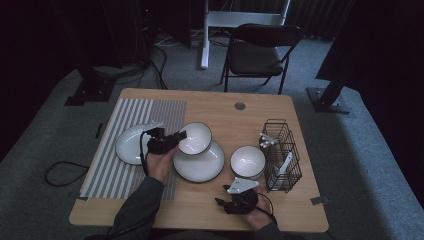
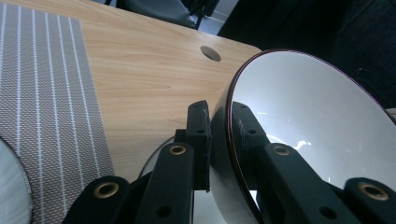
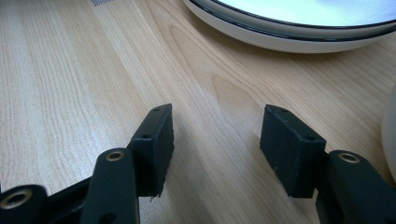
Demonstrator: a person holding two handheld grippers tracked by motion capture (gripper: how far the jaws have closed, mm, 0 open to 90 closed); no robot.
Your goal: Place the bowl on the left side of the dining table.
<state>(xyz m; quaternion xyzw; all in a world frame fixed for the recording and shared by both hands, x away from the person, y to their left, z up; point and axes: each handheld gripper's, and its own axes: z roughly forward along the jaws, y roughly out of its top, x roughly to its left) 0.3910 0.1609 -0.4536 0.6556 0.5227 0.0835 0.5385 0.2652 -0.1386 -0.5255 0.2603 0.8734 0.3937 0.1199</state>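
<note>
While the left gripper [image 1: 176, 137] is pinching its rim, the bowl [image 1: 196, 138] is sitting tilted over a plate [image 1: 200, 165] in the middle of the frame. It is shining white inside with a thin dark rim. The right gripper [image 1: 220, 202], at the bottom, is resting with its jaws spread apart over bare wood. The table [image 1: 225, 115] is showing light wood, with a striped mat [image 1: 150, 112] at the left and grey carpet [image 1: 350, 145] all around.
</note>
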